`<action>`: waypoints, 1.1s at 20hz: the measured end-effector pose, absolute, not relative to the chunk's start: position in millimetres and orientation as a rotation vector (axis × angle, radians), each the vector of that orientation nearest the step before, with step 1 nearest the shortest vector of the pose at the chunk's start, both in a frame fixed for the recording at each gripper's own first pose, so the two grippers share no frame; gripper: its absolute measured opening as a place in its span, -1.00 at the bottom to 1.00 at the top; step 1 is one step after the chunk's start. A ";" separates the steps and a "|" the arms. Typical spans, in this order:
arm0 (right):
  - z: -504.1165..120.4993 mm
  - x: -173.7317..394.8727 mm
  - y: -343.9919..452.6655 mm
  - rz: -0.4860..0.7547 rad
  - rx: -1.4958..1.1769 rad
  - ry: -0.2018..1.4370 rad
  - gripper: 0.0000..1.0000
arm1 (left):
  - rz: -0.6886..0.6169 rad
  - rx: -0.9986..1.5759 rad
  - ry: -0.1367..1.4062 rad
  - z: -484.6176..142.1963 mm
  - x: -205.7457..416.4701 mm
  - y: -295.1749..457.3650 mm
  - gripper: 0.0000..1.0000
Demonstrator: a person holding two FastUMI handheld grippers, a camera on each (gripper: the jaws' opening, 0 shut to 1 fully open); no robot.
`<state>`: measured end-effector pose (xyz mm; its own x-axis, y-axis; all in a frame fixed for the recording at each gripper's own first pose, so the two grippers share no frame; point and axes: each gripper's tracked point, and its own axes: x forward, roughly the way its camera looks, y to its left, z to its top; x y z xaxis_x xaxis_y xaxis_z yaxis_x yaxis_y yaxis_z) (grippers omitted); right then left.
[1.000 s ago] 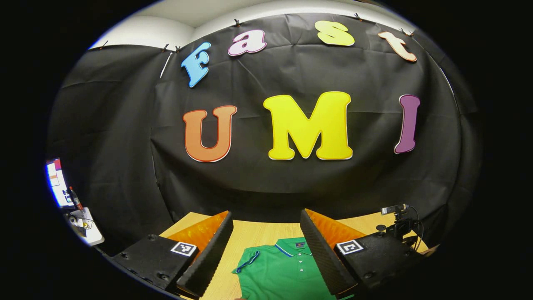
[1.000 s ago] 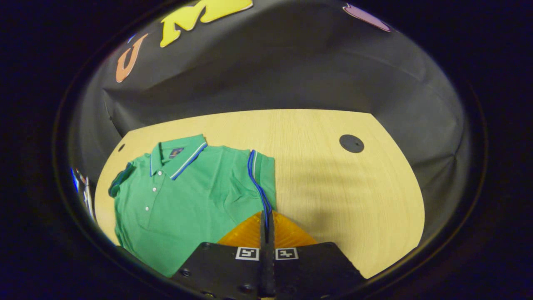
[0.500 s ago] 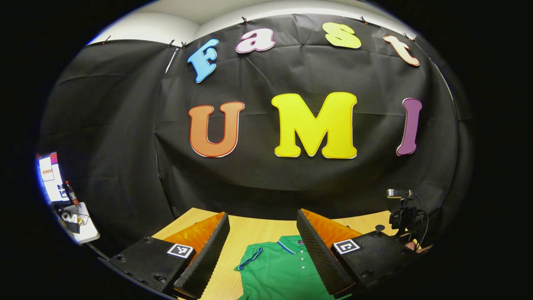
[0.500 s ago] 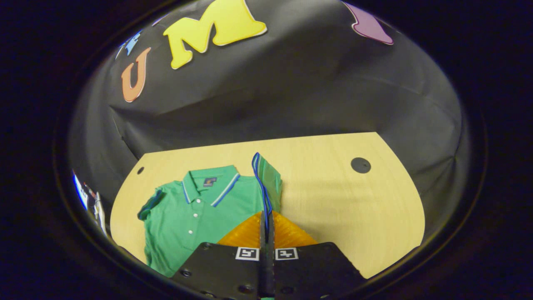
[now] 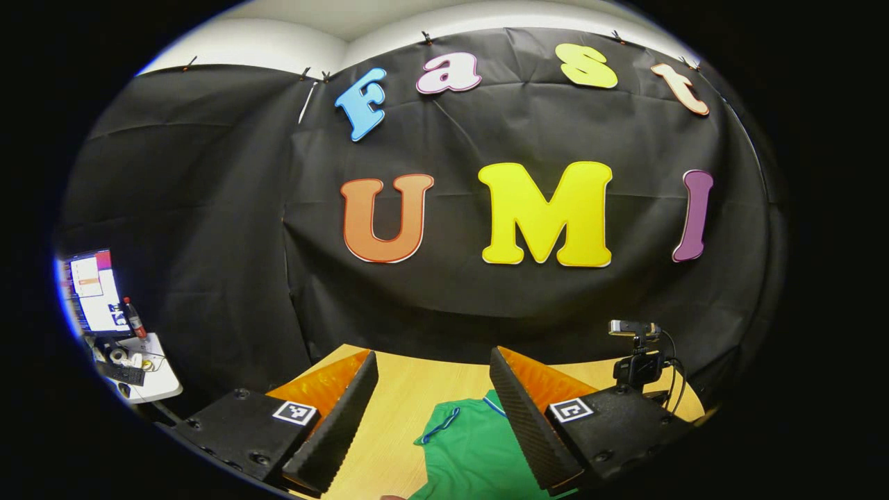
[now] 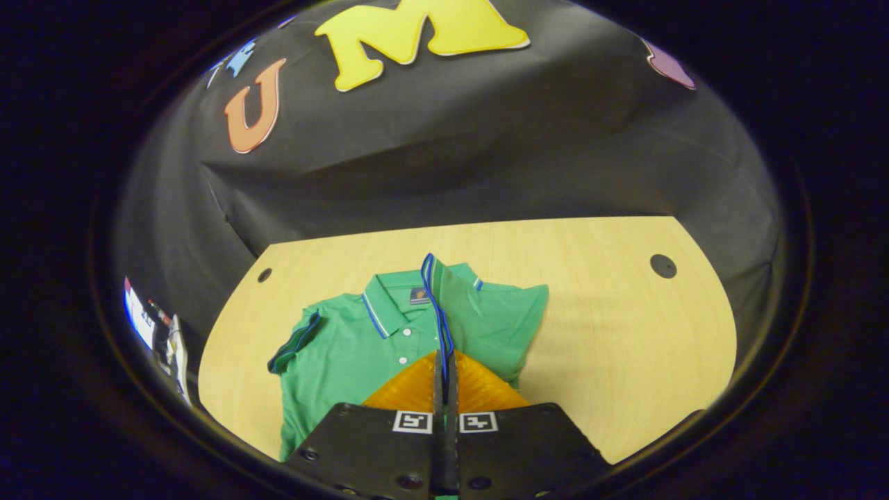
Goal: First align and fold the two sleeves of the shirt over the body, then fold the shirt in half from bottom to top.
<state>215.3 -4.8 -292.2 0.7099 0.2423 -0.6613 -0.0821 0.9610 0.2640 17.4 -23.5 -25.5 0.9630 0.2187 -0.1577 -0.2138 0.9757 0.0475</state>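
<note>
Booth: black cloth wall (image 5: 208, 208) behind a light wooden table (image 6: 611, 333); white ceiling strip up top in left gripper view.
Table: two small dark round holes, one at far right (image 6: 663, 265), one at far left edge (image 6: 264, 275).
Shirt: green short-sleeved polo shirt w/ blue-and-white trimmed collar (image 6: 347, 347) lies flat, front up, buttons showing, collar toward the wall. In left gripper view its edge (image 5: 472, 451) sits low between the fingers.
Sleeve: blue-edged sleeve cuff (image 6: 436, 305) lifted off the table, standing over the collar area.
Right gripper (image 6: 444, 368): jaws clenched on the sleeve cuff, cloth pinched between both.
Left gripper (image 5: 430, 417): jaws spread wide, grasping nothing, above the table, shirt below.
Other sleeve (image 6: 295, 344): lies spread out flat on the table, dark-trimmed.
Side: small black camera on a stand w/ cables (image 5: 639, 354) at table's right; lit monitor (image 5: 90, 292) on a white desk far left.
</note>
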 end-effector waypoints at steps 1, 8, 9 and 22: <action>-295.0 216.6 2.9 0.185 0.238 0.761 -0.89 | 0.224 0.030 0.164 -25.7 14.7 -21.3 1.00; -256.0 208.5 1.1 0.180 0.213 0.626 0.82 | 0.209 0.017 0.169 -26.5 10.3 -13.3 1.00; -246.6 202.0 -2.5 0.177 0.194 0.603 0.80 | 0.198 0.013 0.167 -27.1 11.3 -13.8 1.00; -131.3 84.1 -41.6 0.187 0.041 0.399 0.92 | -0.090 -0.022 0.371 -133.5 48.7 -34.9 1.00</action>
